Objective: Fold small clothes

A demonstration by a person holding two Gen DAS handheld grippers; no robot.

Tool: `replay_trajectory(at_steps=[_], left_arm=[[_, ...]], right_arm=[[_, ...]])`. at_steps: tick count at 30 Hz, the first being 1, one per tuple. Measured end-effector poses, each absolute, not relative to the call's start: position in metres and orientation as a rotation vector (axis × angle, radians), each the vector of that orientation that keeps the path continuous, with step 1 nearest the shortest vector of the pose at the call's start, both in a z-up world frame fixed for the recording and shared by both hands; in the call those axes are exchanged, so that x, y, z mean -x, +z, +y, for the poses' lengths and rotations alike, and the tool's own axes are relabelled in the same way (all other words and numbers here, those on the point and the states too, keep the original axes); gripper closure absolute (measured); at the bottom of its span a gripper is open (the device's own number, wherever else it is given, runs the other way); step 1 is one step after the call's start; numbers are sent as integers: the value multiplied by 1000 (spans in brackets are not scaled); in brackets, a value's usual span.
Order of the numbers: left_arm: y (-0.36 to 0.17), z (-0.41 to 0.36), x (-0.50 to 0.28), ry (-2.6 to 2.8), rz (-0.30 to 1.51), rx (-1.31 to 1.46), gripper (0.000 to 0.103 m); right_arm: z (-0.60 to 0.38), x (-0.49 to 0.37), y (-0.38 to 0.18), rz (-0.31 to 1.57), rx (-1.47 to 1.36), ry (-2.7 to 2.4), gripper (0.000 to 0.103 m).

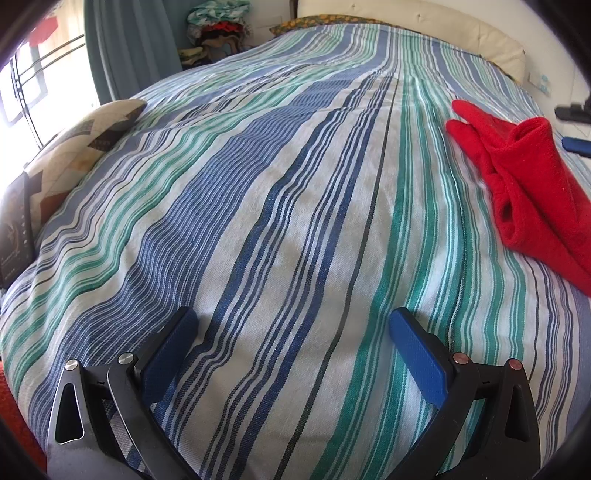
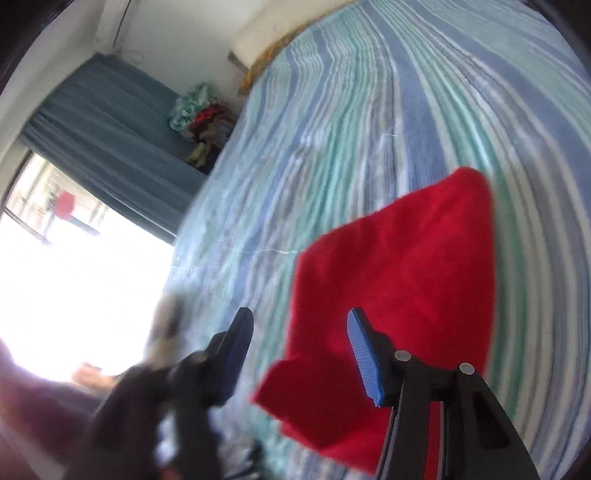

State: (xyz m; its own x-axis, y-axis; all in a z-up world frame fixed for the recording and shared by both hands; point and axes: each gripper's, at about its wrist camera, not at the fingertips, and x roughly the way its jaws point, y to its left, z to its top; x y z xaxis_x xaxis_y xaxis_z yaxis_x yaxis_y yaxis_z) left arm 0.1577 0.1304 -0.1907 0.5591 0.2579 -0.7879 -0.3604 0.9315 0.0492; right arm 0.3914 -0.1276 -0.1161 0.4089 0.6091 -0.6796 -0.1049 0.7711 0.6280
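A red fleece garment (image 1: 532,184) lies crumpled and partly folded on the striped bedspread (image 1: 280,206) at the right of the left wrist view. My left gripper (image 1: 291,325) is open and empty over the bedspread, well left of the garment. In the right wrist view the red garment (image 2: 399,280) lies on the bedspread (image 2: 369,110) just ahead of my right gripper (image 2: 299,321), which is open and empty above its near edge. That view is blurred by motion. The right gripper's fingers (image 1: 574,144) show at the far right edge of the left view.
A patterned pillow (image 1: 77,147) and a dark book (image 1: 14,229) lie at the bed's left edge. A pile of clothes (image 1: 218,33) sits beyond the bed by a blue curtain (image 2: 110,144). A cream headboard (image 1: 443,33) runs along the far side. A bright window (image 2: 74,280) is at the left.
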Motion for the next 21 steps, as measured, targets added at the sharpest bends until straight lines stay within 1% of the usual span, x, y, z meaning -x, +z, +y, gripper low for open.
replay_trajectory(at_steps=[1, 5, 7, 9, 10, 12, 13, 14, 16, 18, 21], left_arm=[[-191, 130, -158, 365, 907, 123, 0], [-190, 131, -157, 362, 903, 127, 0], [-190, 131, -156, 360, 902, 132, 0], [-190, 132, -156, 357, 900, 135, 0], [-190, 132, -156, 357, 901, 135, 0], [-191, 131, -157, 360, 904, 130, 0], [-190, 131, -156, 361, 904, 128, 0], [-190, 131, -156, 361, 905, 128, 0], [-190, 131, -157, 360, 905, 128, 0], [-190, 131, -157, 361, 904, 127, 0], [-190, 131, -157, 361, 904, 127, 0]], right_arm=[[-122, -389, -124, 1098, -488, 483, 70], [-71, -357, -151, 1144, -236, 646, 73], [-42, -336, -179, 1224, -103, 710, 75], [-27, -317, -191, 1226, 40, 734, 75], [-28, -312, -187, 1204, 65, 741, 75], [-38, -312, -171, 1187, 27, 737, 75], [-47, -307, -159, 1158, 16, 733, 73], [-56, -302, -145, 1121, 24, 727, 67], [-73, -291, -123, 1041, 78, 679, 60], [-88, -280, -116, 986, 179, 605, 60], [-99, -278, -124, 1013, 240, 568, 60]])
